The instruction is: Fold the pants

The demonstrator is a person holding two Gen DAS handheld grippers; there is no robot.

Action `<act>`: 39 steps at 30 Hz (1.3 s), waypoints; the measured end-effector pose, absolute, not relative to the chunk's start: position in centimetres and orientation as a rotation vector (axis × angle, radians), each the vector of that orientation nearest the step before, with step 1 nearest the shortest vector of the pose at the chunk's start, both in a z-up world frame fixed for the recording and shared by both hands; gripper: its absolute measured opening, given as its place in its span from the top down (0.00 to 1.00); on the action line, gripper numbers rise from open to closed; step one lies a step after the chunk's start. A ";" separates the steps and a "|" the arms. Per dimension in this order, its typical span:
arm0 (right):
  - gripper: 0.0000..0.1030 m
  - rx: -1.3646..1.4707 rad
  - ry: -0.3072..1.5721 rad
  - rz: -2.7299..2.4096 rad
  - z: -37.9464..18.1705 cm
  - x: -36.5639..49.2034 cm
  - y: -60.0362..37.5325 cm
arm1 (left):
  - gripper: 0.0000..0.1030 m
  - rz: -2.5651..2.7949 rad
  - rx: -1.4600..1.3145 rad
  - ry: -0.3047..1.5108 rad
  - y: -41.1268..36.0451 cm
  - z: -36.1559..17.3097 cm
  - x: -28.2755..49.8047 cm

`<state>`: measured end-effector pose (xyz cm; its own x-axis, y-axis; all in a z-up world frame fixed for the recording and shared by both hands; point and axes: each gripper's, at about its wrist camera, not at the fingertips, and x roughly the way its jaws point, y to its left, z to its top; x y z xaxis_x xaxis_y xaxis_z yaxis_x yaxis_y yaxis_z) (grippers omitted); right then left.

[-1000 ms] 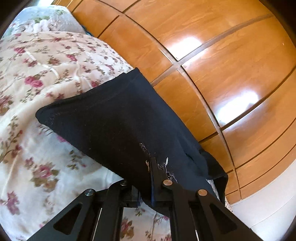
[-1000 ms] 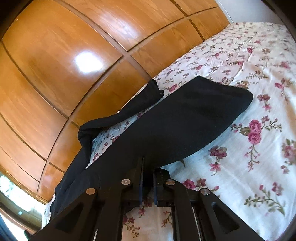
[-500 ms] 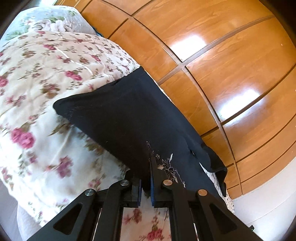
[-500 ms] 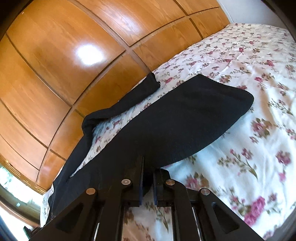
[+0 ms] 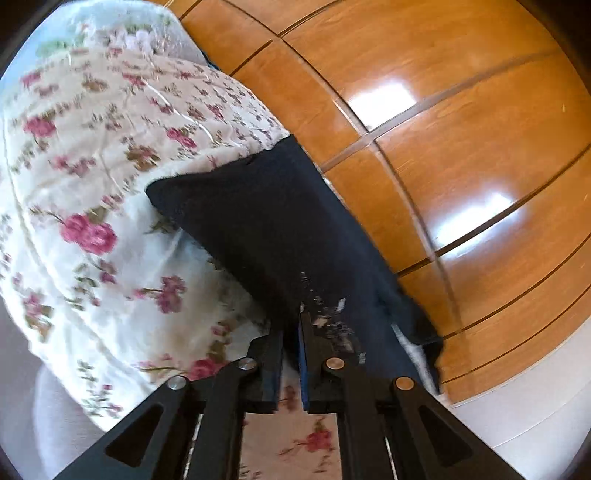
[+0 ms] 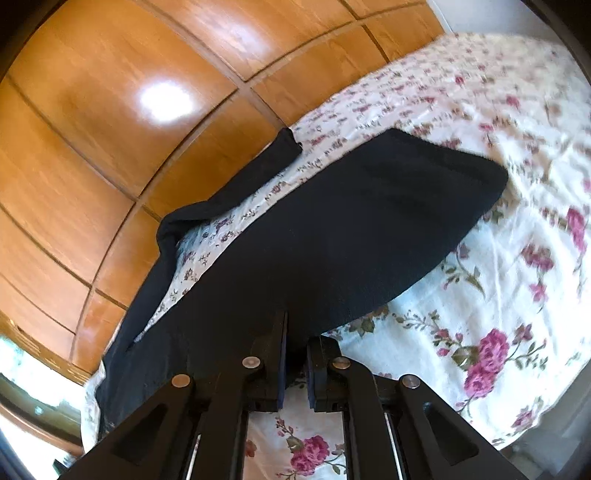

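The black pants [image 5: 266, 229] lie on a floral bedspread [image 5: 85, 184], one end lifted by my grippers. My left gripper [image 5: 291, 332] is shut on the near edge of the pants, by a patch of white print. My right gripper [image 6: 297, 332] is shut on the near edge of the pants [image 6: 351, 236] too. In the right wrist view the cloth stretches away to a rounded far end, and a second black leg [image 6: 207, 210] trails along the bed edge beside the wardrobe.
Glossy wooden wardrobe doors [image 5: 424, 110] stand close along the bed's side and also show in the right wrist view [image 6: 129, 92]. A floral pillow [image 5: 122, 26] lies at the bed's far end. The bedspread [image 6: 498, 295] spreads out to the right.
Both grippers have drawn back with the pants held, dragging the cloth toward me over the bedspread. The bed edge now shows at the lower left in the left wrist view.
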<state>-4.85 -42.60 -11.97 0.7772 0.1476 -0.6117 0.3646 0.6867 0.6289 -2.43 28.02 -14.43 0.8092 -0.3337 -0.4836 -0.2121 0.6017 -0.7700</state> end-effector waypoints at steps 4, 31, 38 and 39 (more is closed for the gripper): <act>0.84 0.922 0.655 -0.150 -12.7 -5.3 -43.7 | 0.68 -0.058 -0.936 0.652 27.9 -14.6 -1.7; 0.88 0.793 0.688 -0.225 -11.9 -5.0 -44.0 | 0.88 0.068 -0.852 0.752 27.8 -14.1 -2.6; 0.72 0.755 0.618 -0.396 -10.2 -7.1 -45.0 | 0.73 0.243 -0.797 0.570 28.9 -10.2 -5.5; 0.68 0.742 0.598 -0.434 -9.7 -7.6 -45.3 | 0.72 0.262 -0.791 0.539 29.0 -9.8 -6.0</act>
